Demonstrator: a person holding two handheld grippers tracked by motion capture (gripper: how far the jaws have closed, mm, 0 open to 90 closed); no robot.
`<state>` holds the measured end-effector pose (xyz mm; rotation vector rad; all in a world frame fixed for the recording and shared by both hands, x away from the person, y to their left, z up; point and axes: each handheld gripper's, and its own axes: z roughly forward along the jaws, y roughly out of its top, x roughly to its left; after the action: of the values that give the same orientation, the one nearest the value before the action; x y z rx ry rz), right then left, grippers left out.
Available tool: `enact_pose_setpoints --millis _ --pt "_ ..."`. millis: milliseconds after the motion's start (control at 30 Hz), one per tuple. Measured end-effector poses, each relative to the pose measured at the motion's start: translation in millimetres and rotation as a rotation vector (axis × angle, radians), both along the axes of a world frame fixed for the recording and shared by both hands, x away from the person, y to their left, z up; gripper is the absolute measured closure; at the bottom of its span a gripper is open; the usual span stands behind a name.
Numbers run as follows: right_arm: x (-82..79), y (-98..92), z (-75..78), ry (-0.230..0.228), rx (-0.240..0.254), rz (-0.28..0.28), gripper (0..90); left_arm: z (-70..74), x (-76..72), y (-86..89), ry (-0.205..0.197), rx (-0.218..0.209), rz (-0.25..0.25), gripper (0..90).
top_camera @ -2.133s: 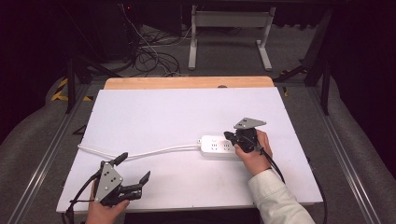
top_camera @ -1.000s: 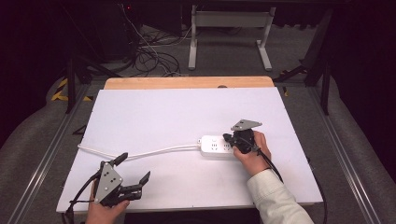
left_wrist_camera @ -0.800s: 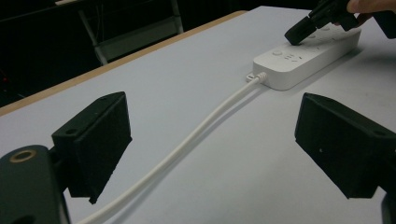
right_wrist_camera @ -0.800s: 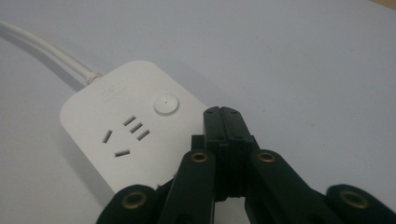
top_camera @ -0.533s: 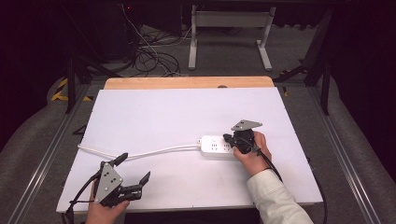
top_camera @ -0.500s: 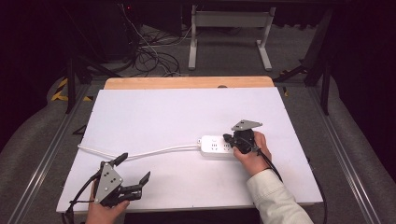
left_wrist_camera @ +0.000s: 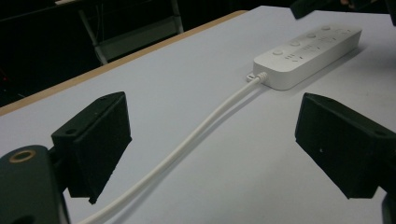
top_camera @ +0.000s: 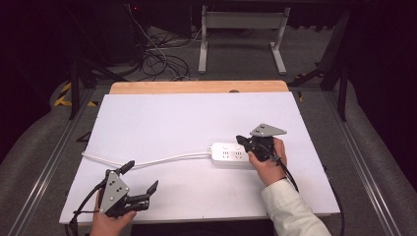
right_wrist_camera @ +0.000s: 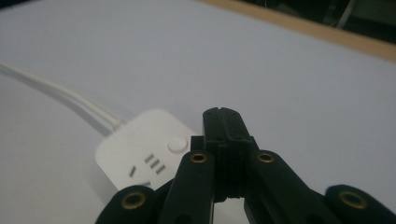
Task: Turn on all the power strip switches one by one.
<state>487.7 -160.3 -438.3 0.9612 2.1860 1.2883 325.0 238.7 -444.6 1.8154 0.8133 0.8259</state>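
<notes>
White table (top_camera: 162, 118); right tool (right_wrist_camera: 223, 116) pressed together over power strip (right_wrist_camera: 140, 154) button

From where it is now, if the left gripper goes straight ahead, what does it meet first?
Probably the white cable, running between its open jaws; further along that line lies the power strip. Depth is unclear.

Before you lies a matte white tabletop (top_camera: 187, 123) with a pale wooden strip (top_camera: 196, 87) along its far edge. The glossy white plastic power strip (top_camera: 227, 154) trails a white cable (top_camera: 162, 160). Both claws are black with grey three-cornered plates; your sleeve (top_camera: 290, 211) is cream.
</notes>
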Motion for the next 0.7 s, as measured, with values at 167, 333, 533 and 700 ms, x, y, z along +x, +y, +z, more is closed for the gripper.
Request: enact_pose_setpoints --millis 167,333,533,700 --pt "-5.7 4.9 7.2 -0.012 -0.011 0.025 90.0 -0.2 -0.7 -0.9 0.0 -0.005 -0.001 11.0" --pt "-3.4 6.8 6.4 -0.006 -0.022 0.027 90.0 0.1 -0.7 -0.4 0.0 -0.001 -0.001 11.0" --pt "0.0 10.2 5.4 0.011 -0.023 0.032 90.0 0.0 -0.2 -0.3 -0.001 -0.001 0.001 11.0" --pt "2.1 21.1 1.2 0.034 -0.033 0.081 90.0 -0.3 -0.4 -0.9 0.002 -0.007 0.001 11.1"
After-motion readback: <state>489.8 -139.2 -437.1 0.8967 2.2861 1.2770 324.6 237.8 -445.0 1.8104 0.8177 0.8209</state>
